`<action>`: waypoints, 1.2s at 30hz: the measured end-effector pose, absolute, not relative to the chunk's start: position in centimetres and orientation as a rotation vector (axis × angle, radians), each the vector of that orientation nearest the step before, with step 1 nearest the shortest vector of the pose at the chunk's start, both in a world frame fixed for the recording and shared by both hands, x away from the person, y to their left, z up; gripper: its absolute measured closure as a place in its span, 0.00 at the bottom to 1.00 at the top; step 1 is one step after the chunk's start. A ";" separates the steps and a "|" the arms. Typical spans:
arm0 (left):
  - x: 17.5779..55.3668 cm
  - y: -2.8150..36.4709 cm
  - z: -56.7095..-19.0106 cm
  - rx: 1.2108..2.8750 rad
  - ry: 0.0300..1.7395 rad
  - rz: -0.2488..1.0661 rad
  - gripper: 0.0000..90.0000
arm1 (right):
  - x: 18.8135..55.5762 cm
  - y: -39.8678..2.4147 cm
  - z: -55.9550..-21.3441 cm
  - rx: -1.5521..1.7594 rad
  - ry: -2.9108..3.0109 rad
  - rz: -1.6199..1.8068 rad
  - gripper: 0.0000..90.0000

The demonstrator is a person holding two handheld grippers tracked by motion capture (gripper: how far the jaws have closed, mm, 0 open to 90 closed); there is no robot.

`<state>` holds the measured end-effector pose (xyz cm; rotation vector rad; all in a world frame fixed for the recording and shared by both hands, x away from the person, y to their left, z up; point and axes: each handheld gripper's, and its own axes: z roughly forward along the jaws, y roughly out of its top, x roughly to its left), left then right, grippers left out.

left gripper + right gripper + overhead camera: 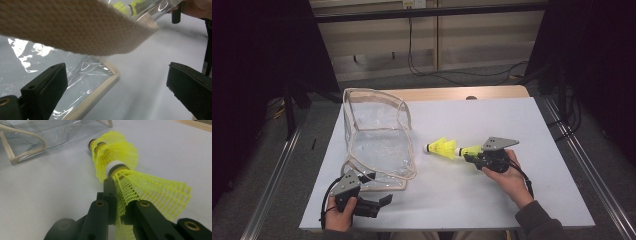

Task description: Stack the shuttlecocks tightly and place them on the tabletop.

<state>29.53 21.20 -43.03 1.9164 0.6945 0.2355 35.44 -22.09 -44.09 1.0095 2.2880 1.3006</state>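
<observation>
Shuttlecocks (447, 148) pinched in right gripper (472, 155) mid-tabletop; left gripper (384, 201) held wide open, empty, near front-left corner by bag (379, 137).

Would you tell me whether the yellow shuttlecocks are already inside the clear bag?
No. The right gripper holds the nested yellow shuttlecocks by the skirt over the white table, to the right of the clear bag.

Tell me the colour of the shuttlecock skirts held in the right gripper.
Bright yellow mesh on the shuttlecocks, with white bands at the corks; clearest in the right gripper view.
</observation>
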 end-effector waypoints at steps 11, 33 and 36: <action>29.5 21.2 -43.0 1.915 0.693 0.234 0.04 | 35.7 -21.9 -44.2 1.014 2.286 1.301 0.94; 29.5 21.2 -43.0 1.919 0.692 0.239 0.03 | 36.2 -21.5 -44.2 1.013 2.283 1.305 0.94; 29.5 21.2 -43.0 1.916 0.695 0.237 0.03 | 36.3 -21.4 -44.2 1.014 2.282 1.306 0.94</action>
